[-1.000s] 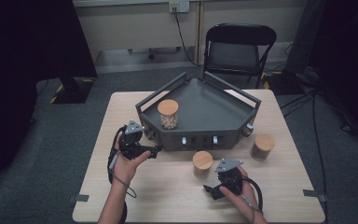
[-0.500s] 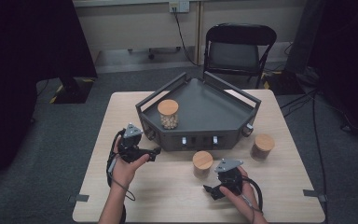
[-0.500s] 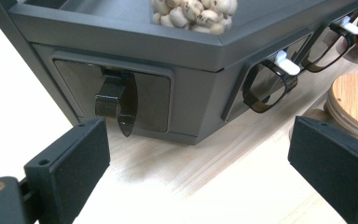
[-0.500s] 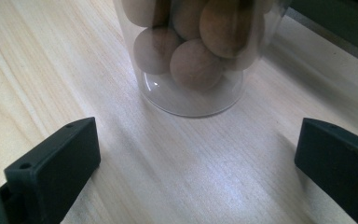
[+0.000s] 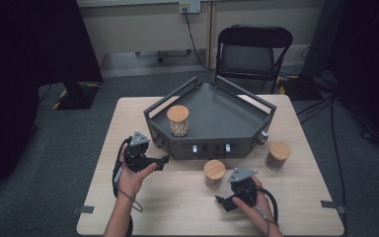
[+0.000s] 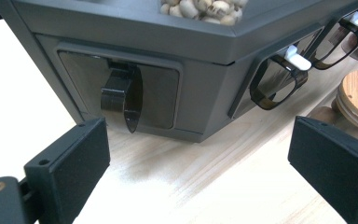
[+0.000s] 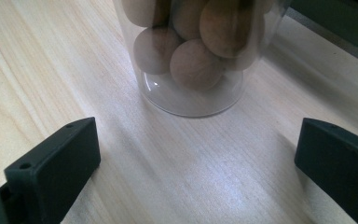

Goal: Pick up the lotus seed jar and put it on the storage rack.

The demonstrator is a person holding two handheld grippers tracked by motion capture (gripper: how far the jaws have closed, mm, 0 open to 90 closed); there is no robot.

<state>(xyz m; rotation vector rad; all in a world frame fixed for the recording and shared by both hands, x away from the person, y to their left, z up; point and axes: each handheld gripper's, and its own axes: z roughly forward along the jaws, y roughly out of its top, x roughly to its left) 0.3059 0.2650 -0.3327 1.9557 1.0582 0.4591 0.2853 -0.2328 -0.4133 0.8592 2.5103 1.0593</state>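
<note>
Compared with a second ago the left gripper [image 5: 164,160] has slid a bit down and away from the dark tray's [image 5: 237,116] left front corner, now sitting just off that corner; the right gripper [image 5: 222,201] hasn't budged, and none of the jars moved either. Room-wise, the tray hogs the far middle of the tabletop [image 5: 177,207], so the free wood is the strip in front of it, plus the bare patch to the tray's left running out to the tabletop's edge. The walnut jar [image 5: 214,173] stands right in front of the tray's front wall, the darker jar [image 5: 278,155] off the tray's right front corner, and the bean jar [image 5: 178,120] inside the tray at its left side. Left jaws are spread wide with nothing between them, aimed at the tray's side panel with its dark latch [image 6: 121,95]. Right jaws are also wide apart and empty, pointing at the walnut jar's base [image 7: 191,93], close but not touching it.
</note>
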